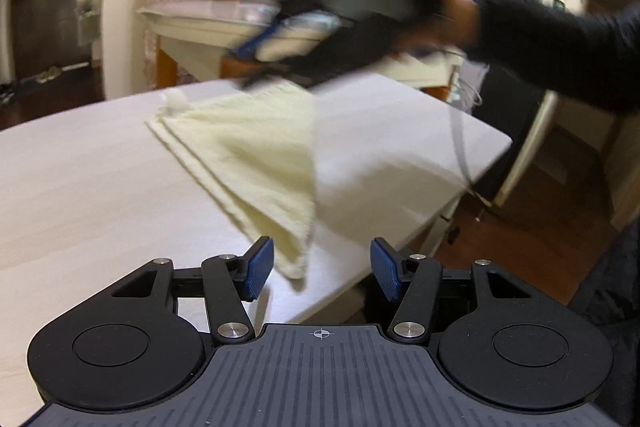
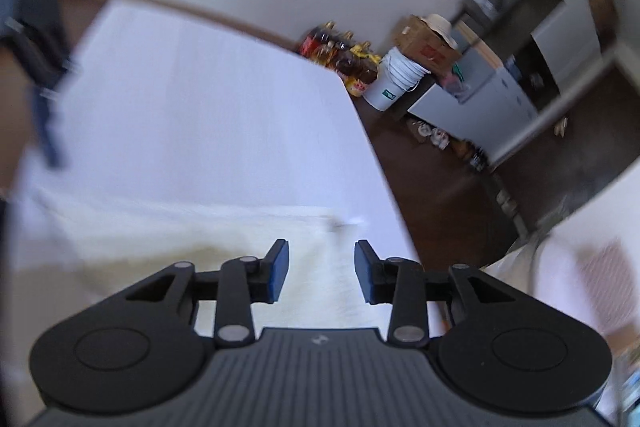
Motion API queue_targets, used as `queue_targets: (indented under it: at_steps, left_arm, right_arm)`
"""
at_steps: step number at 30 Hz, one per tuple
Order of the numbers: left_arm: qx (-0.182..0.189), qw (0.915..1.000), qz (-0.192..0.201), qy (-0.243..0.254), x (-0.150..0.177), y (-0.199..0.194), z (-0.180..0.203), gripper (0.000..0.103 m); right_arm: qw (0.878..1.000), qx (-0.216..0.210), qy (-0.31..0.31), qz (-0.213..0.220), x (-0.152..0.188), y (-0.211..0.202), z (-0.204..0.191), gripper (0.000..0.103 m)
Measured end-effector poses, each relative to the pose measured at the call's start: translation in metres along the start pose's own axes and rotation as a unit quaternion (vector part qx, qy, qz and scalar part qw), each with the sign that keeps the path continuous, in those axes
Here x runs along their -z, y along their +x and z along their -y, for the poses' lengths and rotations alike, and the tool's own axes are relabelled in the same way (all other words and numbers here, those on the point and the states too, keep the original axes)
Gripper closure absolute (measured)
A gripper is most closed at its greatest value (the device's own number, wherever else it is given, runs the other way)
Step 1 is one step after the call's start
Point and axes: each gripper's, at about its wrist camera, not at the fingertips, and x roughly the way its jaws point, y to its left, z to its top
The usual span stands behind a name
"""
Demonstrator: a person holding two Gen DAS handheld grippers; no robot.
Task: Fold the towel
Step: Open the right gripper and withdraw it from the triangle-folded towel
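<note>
Cream towel (image 1: 256, 155) lies folded on the white bench (image 1: 80, 187), running from the frame's centre down to its lower middle, where 1 corner hangs over the bench's near edge. The left gripper (image 1: 322, 273) sits at the bottom of its view with its 2 blue-padded fingers (image 1: 260, 267) spread wide and empty, the hanging corner just beside the left pad. The right gripper (image 2: 321, 269), blurred at upper right in the left view, hovers over the towel's far end; its own view shows its fingers (image 2: 280, 269) apart, gripping nothing.
</note>
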Motion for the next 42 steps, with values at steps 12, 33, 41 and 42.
queue_targets:
  at_steps: [12, 33, 41, 42]
  left_arm:
    - [-0.079, 0.9966, 0.016, -0.018, -0.005, -0.043, -0.021, 0.024]
    - [-0.079, 0.9959, 0.027, -0.032, 0.012, -0.06, -0.03, 0.014]
    - [-0.073, 0.9965, 0.028, -0.031, 0.016, -0.057, -0.028, 0.013]
    - [-0.072, 0.9965, 0.028, -0.031, 0.016, -0.057, -0.028, 0.012]
  right_arm:
    - [0.998, -0.002, 0.05, 0.027, 0.001, -0.043, -0.099, 0.069]
    - [0.992, 0.126, 0.01, 0.014, -0.01, -0.004, -0.163, 0.057]
    - [0.988, 0.151, -0.008, 0.008, -0.003, -0.001, -0.177, 0.056]
    - [0.99, 0.143, 0.013, 0.008, -0.003, -0.002, -0.173, 0.056]
